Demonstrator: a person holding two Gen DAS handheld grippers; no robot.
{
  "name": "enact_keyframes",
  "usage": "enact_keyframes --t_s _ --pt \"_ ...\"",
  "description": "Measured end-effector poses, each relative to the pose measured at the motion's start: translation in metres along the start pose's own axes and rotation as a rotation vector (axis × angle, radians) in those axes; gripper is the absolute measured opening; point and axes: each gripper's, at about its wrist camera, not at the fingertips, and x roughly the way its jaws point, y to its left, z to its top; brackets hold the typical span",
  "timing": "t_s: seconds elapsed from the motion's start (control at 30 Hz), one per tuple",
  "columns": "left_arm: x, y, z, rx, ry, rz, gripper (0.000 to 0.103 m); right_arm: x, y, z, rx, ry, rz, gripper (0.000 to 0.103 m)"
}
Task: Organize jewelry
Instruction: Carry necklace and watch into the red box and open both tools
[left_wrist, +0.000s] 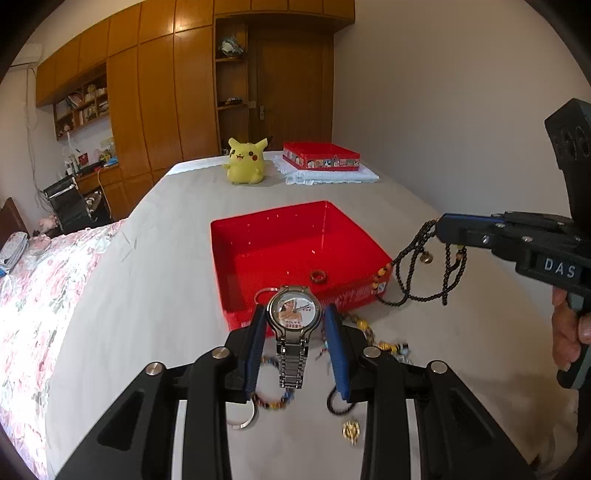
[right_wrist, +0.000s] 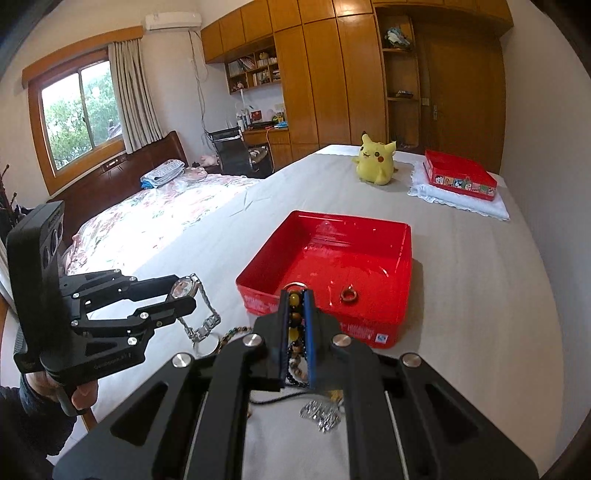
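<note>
- Two loads are up at once: my left hand-held gripper (left_wrist: 295, 325) pinches a silver metal wristwatch with a picture dial (left_wrist: 294, 309) by the sides of its case, jaws narrow, while my right hand-held gripper (right_wrist: 296, 325) is clamped tight on a string of dark and amber beads (right_wrist: 293, 319).
- Both hang near the front wall of the shiny red open tin box (left_wrist: 258, 229), which sits on the pale grey bed cover (left_wrist: 166, 258) and holds one small brown ring (left_wrist: 318, 276).
- I judge the watch the likelier slip: the pads grip only its smooth round case, and the link bracelet hangs free below, so a jerk could twist it out.
- Loops of the bead string dangle low beside the box's near right corner and could snag that rim or drag the loose bracelets and gold charm (left_wrist: 351, 430) lying on the cover.
- The two grippers stand close, so bringing both over the box together risks a knock; one at a time seems safer.
- Room is generous beyond: the box interior is almost bare, the cover left of it is open, and the yellow plush toy (left_wrist: 246, 160) and the second red tin on a white towel (left_wrist: 320, 156) are well apart.
</note>
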Motion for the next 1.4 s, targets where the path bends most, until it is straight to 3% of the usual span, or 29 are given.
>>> enact_keyframes --t_s 0.4,0.67,1.1,1.23,1.3,1.4 --pt "0.049 0.014 0.043 -0.016 0.013 0.016 0.032 0.043 -0.03 0.033 0.02 0.021 -0.019 0.006" --pt "0.099 0.025 0.057 -0.024 0.066 0.027 0.032 0.086 -0.056 0.047 0.052 0.054 -0.025 0.006" --pt "0.209 0.041 0.046 -0.051 0.25 0.005 0.032 0.197 -0.11 0.017 0.158 0.242 -0.08 0.006" --pt "0.218 0.042 0.036 -0.053 0.278 0.014 0.034 0.211 -0.107 0.003 0.146 0.292 -0.087 0.015" --pt "0.215 0.041 0.034 -0.049 0.272 0.025 0.042 0.209 -0.103 0.001 0.134 0.292 -0.097 0.022" --pt "0.198 0.041 0.035 -0.044 0.248 0.041 0.045 0.193 -0.097 0.001 0.129 0.268 -0.094 0.022"
